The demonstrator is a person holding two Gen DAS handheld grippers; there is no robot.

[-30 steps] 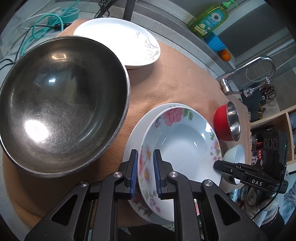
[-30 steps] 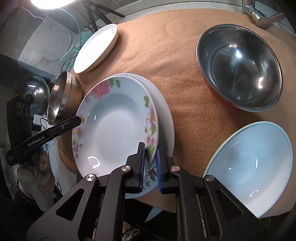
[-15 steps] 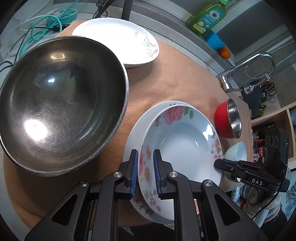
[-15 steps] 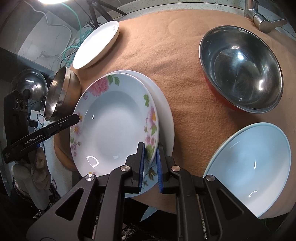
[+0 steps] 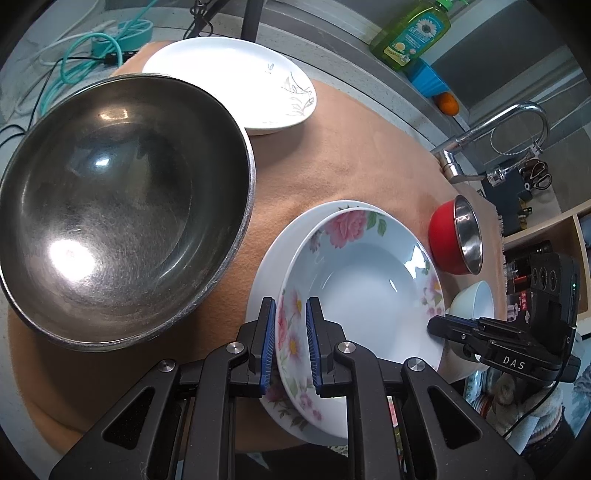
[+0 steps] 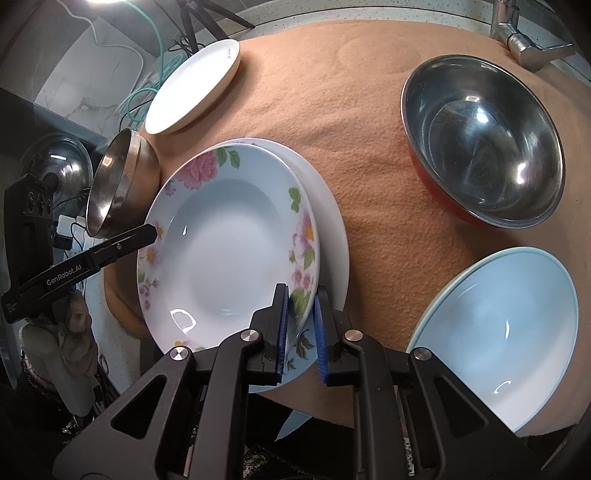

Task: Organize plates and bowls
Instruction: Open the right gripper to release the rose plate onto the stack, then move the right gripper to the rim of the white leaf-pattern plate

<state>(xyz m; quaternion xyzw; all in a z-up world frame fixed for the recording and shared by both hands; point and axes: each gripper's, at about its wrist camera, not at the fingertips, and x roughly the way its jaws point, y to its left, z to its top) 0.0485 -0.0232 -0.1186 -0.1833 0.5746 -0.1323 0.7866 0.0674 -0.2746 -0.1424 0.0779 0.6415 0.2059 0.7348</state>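
Note:
A floral deep plate (image 5: 364, 280) (image 6: 229, 251) rests on a plain white plate (image 5: 277, 266) (image 6: 328, 221), with another floral plate edge showing beneath it. My left gripper (image 5: 290, 332) is shut on the floral plate's rim at one side. My right gripper (image 6: 300, 325) is shut on the rim at the opposite side; it shows in the left wrist view (image 5: 439, 326). A large steel bowl (image 5: 118, 199) (image 6: 118, 184) sits left of the plates. A red steel bowl (image 6: 480, 140) (image 5: 456, 236) and a pale blue bowl (image 6: 495, 321) sit to the right.
A white plate with a leaf print (image 5: 236, 77) (image 6: 192, 85) lies at the far edge of the orange mat (image 6: 351, 92). A faucet (image 5: 491, 136), a dish soap bottle (image 5: 410, 33) and cables (image 5: 99, 48) lie beyond the mat.
Both grippers stay shut on the floral plate. The view has shifted only slightly; the plate sits a little more squarely over the white plate.

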